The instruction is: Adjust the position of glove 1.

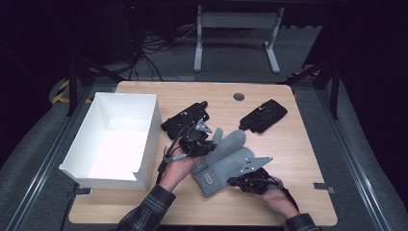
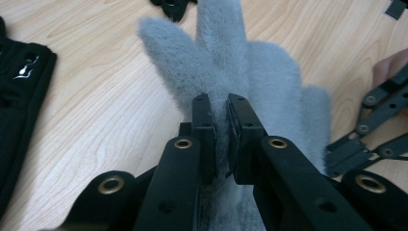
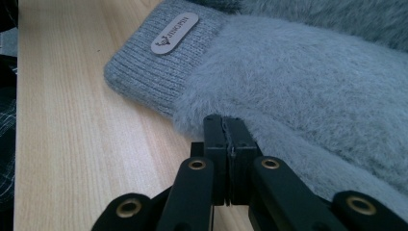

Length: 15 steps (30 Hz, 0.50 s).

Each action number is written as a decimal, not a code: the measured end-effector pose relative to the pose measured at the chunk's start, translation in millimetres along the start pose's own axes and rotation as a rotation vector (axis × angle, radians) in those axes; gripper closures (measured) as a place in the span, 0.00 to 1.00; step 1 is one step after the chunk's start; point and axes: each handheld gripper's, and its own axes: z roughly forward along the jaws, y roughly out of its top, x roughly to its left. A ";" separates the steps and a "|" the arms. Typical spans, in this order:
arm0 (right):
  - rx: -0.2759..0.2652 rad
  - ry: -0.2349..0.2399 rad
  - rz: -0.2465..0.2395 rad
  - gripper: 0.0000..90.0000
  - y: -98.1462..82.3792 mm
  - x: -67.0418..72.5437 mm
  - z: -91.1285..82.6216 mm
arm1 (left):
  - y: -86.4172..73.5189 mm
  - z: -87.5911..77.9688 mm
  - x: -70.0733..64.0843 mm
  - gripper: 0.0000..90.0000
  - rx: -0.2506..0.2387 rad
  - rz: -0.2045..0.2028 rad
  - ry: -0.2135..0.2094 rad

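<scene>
A grey fuzzy mitten [image 1: 226,159] lies at the middle of the wooden table [image 1: 288,159], its knitted cuff [image 3: 144,72] with a small label [image 3: 174,32] toward the person. My left gripper [image 1: 209,143] is at the mitten's left side, shut on a fold of its fluffy fabric [image 2: 269,72], which shows pinched between the pads at my left gripper's tips [image 2: 220,103]. My right gripper [image 1: 232,182] is at the near right edge close to the cuff. Its jaws [image 3: 224,122] are pressed together with the tips against the fuzz; I cannot tell whether any fabric is caught.
An open white box [image 1: 144,125] stands at the table's left. One black glove [image 1: 185,118] lies just behind my left gripper, another [image 1: 263,115] at the back right. A round grommet [image 1: 238,96] sits near the far edge.
</scene>
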 end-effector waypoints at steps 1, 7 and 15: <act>-0.001 -0.002 0.000 1.00 0.3 -0.4 0.4 | 0.4 -0.3 -1.6 0.93 0.000 0.002 -0.005; -0.006 -0.014 0.012 1.00 2.2 -5.2 2.9 | 3.1 -0.5 -11.8 0.93 0.004 0.009 -0.018; -0.016 -0.018 0.023 1.00 6.9 -9.9 7.3 | 7.2 2.2 -22.8 0.93 0.017 0.018 -0.025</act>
